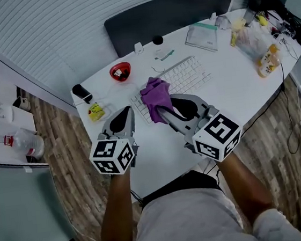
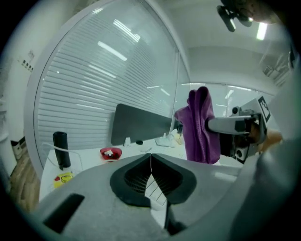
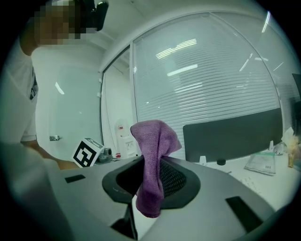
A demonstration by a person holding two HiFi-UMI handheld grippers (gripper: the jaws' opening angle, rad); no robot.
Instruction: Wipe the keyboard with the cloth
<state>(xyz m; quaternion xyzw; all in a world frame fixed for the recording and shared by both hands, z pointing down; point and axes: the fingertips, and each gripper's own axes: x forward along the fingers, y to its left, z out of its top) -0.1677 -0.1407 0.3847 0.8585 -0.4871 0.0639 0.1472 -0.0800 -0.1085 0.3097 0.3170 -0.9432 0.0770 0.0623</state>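
Crumpled purple cloth over white keyboard

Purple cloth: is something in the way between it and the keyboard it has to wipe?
No, nothing visible is. The right gripper holds the purple cloth over the keyboard at its near end, and the keys that show are bare. The red bowl sits off to the side.

Legible text, brands, numbers: none.
Black-and-white square markers on left cube and right cube: coded patterns only, no letters.
Keyboard key legends: too small to read.
Yellow packet near the table's left end: red and dark print, illegible.
Orange bottle at the right end: label illegible.
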